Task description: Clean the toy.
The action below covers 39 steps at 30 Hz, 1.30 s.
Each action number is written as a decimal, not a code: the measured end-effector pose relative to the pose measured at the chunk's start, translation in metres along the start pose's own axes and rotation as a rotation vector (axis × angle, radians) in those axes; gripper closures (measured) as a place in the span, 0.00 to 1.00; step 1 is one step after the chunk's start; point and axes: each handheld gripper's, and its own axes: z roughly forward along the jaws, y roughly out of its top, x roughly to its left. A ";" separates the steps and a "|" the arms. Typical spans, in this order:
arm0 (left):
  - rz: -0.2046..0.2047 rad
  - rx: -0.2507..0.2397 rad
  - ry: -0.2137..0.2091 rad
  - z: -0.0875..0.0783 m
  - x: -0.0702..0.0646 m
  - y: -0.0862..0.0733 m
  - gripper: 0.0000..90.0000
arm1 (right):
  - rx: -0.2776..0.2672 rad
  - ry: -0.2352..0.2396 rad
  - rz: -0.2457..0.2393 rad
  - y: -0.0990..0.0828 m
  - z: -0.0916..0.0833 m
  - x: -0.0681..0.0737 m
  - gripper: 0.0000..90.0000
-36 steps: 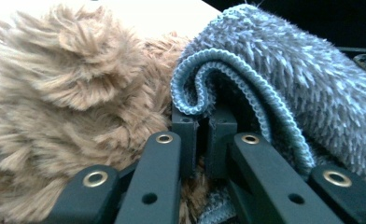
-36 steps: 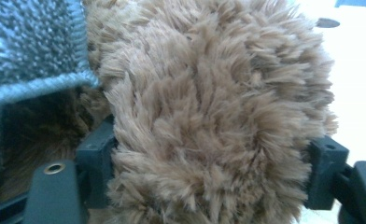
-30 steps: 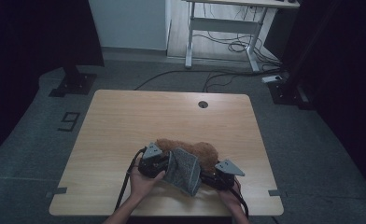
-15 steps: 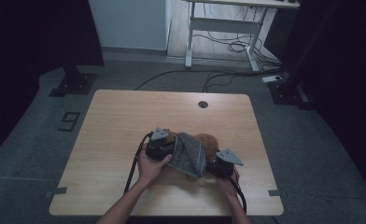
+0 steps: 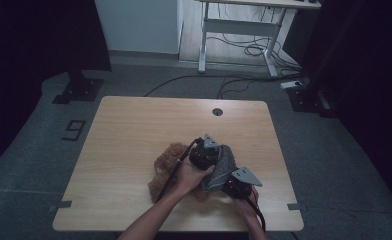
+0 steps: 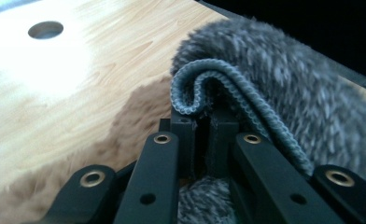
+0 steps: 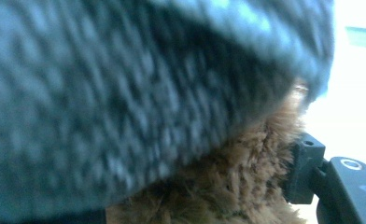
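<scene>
Grey knitted cloth (image 5: 223, 167) held between two hand-held grippers, draped over a brown furry cloth (image 5: 165, 165).

The grey cloth lies on the right part of the brown cloth, on the near half of the wooden table (image 5: 134, 125). The left gripper (image 6: 203, 122) is clamped on the grey cloth's ribbed hem. The right gripper (image 5: 236, 186) sits just right of the brown cloth, its jaws part-open around brown fur; whether they pinch it cannot be told.

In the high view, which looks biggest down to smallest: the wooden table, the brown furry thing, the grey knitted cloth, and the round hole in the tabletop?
1. Wooden table, by far the largest.
2. Brown furry thing and grey knitted cloth: they look about alike, and hands and grippers cover part of each, so I won't rank them.
3. Round hole, smallest.
</scene>
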 end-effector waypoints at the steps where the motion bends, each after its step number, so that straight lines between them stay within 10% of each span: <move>1: -0.019 -0.007 -0.005 -0.003 0.005 -0.003 0.92 | -0.001 0.007 0.005 -0.001 0.000 -0.001 0.38; 6: -0.004 -0.020 0.092 -0.030 0.025 -0.020 0.92 | -0.004 0.005 0.004 0.000 0.000 -0.001 0.38; 15: -0.090 -0.101 0.130 -0.094 0.061 -0.056 0.93 | -0.004 0.011 0.015 -0.001 -0.001 0.000 0.38; 31: -0.202 -0.135 0.172 -0.133 0.100 -0.094 0.94 | -0.008 0.022 0.029 -0.001 -0.001 -0.003 0.38; 39: -0.267 -0.061 0.226 -0.138 0.126 -0.128 0.94 | -0.007 0.020 0.036 -0.002 0.000 -0.004 0.38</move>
